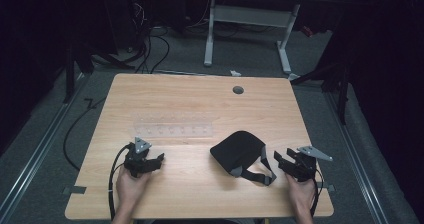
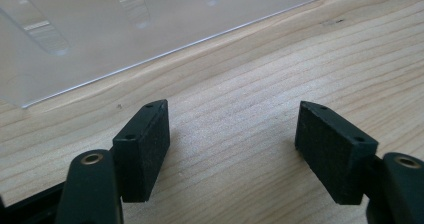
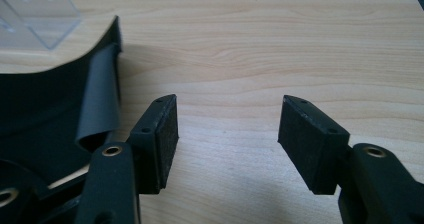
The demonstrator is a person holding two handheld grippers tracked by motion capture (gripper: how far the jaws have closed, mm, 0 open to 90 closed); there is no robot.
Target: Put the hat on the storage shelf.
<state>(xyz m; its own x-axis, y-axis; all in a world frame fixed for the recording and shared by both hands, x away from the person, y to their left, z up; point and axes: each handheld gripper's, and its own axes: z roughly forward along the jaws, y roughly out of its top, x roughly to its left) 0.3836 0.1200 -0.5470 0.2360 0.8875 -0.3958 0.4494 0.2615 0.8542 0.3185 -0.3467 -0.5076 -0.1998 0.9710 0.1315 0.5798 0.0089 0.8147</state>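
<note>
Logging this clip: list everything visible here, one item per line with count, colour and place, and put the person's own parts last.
Table: one, light wood, centre of the high view.
Cable hole: one, grey, far side of the tabletop.
Clear rack: one, transparent plastic, mid-table left of centre.
Black pouch: one, black with a strap, near right of centre.
Desk frame: one, white legs, on the floor beyond the table.
Floor cables: several, black, far left floor.
Hands: two, at the near edge.
Left gripper: one, black, jaws apart, near left.
Right gripper: one, black, jaws apart, beside the pouch strap.
</note>
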